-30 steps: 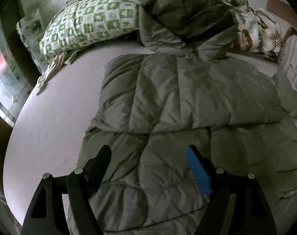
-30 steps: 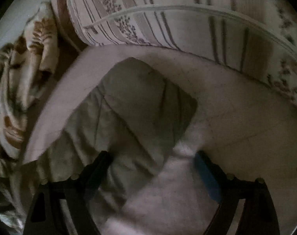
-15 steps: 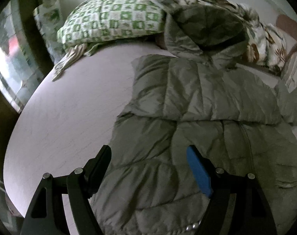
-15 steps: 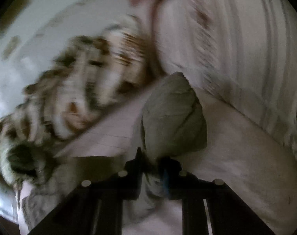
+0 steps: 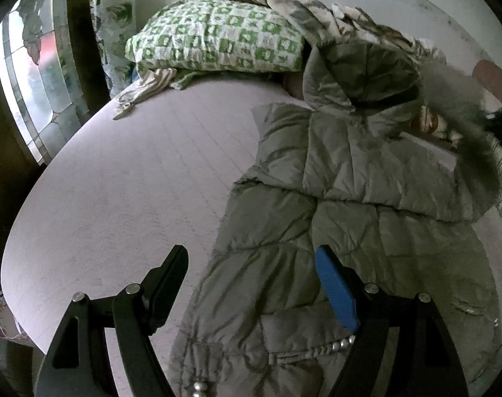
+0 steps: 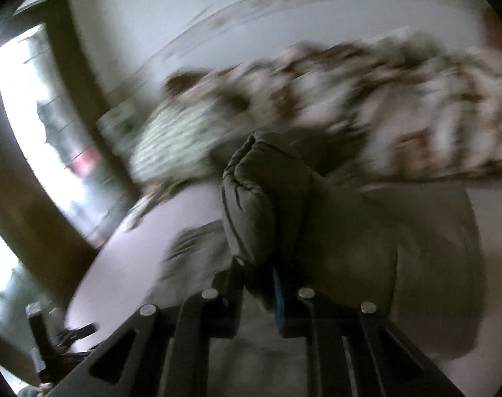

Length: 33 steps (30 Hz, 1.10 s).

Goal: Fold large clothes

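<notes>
Jacket [image 5: 343,218] lies spread on the bed [image 5: 125,198], one sleeve already folded across its chest, while my right fingers [image 6: 259,264], just closed, pinch the other sleeve [image 6: 267,198], my left fingers [image 5: 251,284] hover spread over its hem, body folds remaining.

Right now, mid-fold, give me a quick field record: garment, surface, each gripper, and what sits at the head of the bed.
garment: grey-green puffer jacket, one sleeve already folded across the chest
surface: pale bed sheet
left gripper: open, above the jacket's lower edge, holding nothing
right gripper: jaws just closed, shut on the jacket sleeve cuff, lifted off the bed
head of bed: green checked pillow, patterned blanket
image quality: right wrist view motion-blurred
</notes>
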Motion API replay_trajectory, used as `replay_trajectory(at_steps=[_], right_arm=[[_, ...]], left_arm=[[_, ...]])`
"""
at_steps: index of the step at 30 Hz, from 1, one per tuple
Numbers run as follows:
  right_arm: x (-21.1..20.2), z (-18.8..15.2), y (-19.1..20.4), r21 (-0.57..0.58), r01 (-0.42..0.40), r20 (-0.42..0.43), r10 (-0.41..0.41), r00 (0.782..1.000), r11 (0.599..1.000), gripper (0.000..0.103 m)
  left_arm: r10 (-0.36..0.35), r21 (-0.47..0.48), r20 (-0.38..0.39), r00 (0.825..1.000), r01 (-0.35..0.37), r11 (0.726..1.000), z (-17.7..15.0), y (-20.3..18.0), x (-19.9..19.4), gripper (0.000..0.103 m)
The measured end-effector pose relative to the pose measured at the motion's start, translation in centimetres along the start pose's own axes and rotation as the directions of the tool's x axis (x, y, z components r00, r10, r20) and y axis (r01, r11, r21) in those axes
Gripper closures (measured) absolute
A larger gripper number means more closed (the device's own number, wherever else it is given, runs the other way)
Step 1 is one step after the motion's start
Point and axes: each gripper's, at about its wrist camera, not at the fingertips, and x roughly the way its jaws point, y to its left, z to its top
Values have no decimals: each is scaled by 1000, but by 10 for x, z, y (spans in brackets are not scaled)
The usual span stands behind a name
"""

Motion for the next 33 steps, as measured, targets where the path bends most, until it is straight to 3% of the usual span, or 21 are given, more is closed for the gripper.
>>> replay_trajectory(at_steps=[2, 4, 6, 7, 8, 11, 14, 19, 22, 28, 29, 30, 32, 33], right_arm=[[37, -16, 39, -32, -62, -67, 60, 996, 998, 87], [74, -33, 63, -31, -74, -145, 69, 987, 997, 83], [96, -46, 73, -19, -41, -198, 37, 979, 999, 57], [103, -53, 76, -9, -35, -210, 33, 977, 999, 25], [106, -57, 76, -2, -33, -210, 32, 977, 999, 18], [98, -61, 66, 6, -34, -217, 35, 976, 999, 18], [82, -52, 48, 23, -6, -205, 11, 979, 1000, 18], [47, -43, -15, 124, 121, -175, -98, 980, 985, 18], [32, -45, -62, 214, 218, -165, -185, 969, 952, 18], [22, -54, -119, 313, 321, -164, -282, 945, 894, 18], [24, -55, -128, 325, 335, -168, -295, 941, 884, 18], [28, -56, -137, 337, 352, -175, -309, 935, 873, 18], [34, -57, -149, 351, 366, -190, -317, 929, 862, 18], [39, -57, -153, 352, 377, -200, -325, 924, 857, 18]], left_arm=[[-2, -16, 11, 1000, 3, 1000, 0, 8, -5, 24], [-4, -31, 13, 1000, 5, 1000, -1, 15, -7, 24], [-7, -43, 16, 1000, 8, 999, -2, 20, -9, 24], [-10, -46, 17, 1000, 11, 999, -2, 23, -10, 24], [-11, -45, 19, 1000, 12, 999, -3, 24, -10, 24], [-15, -42, 18, 1000, 15, 999, -1, 24, -5, 23], [-72, -44, -7, 997, 71, 996, 8, 12, 9, 23], [-102, 47, -93, 990, 106, 993, 34, -35, 52, 23], [-95, 68, -141, 985, 105, 992, 50, -60, 82, 23], [-119, 65, -153, 981, 130, 989, 65, -97, 110, 23], [-118, 74, -154, 981, 131, 989, 66, -103, 114, 32], [-127, 78, -156, 979, 141, 987, 66, -105, 116, 60], [-116, 67, -155, 981, 128, 990, 68, -108, 119, 68], [-126, 55, -132, 983, 134, 989, 70, -104, 115, 80]])
